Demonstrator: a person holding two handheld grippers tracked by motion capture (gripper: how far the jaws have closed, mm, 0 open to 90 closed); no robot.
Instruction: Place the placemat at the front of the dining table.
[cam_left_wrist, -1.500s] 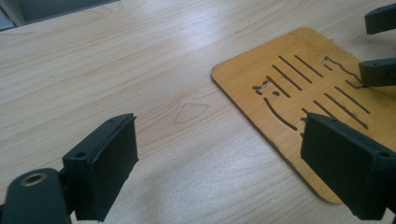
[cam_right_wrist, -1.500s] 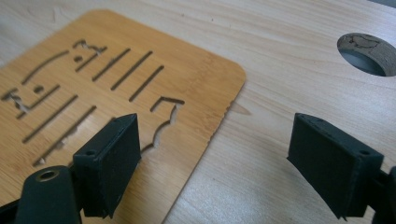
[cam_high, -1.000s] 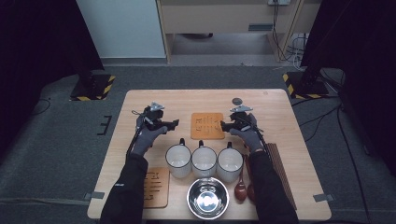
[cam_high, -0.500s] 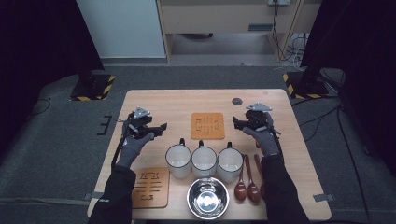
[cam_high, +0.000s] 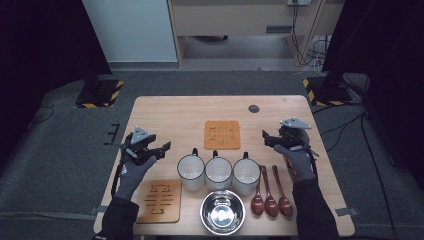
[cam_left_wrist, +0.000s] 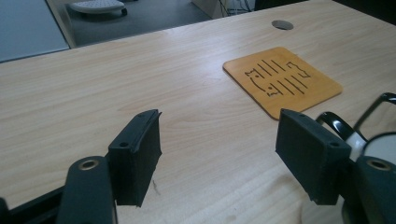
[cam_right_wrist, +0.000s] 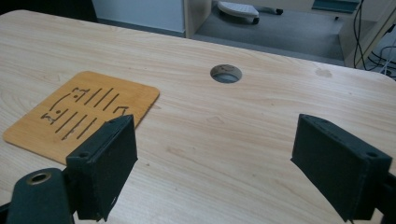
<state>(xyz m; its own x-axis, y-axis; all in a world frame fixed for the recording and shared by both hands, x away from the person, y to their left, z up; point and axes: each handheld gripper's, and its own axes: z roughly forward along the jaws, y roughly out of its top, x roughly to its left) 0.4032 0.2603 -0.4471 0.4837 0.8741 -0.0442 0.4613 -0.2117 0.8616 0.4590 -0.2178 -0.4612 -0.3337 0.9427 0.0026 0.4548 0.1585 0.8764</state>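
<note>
Mugs (cam_high: 218, 172): three white ones in a row near the tabletop's front edge, black handles turned to the far edge; nearest the left gripper.
Handling: rigid, glazed, likely slippery and breakable; best pinched across the rim or at a handle.
Left gripper (cam_high: 161, 151): released, nothing between the jaws, which have just been narrowing; hovers by the left edge.
Right gripper (cam_high: 267, 139): spread wide, empty, by the right edge.
Around: coaster (cam_high: 222, 134) mid-tabletop, second coaster (cam_high: 160, 200) front-left, steel bowl (cam_high: 222, 212), three spoons (cam_high: 270, 192).
</note>
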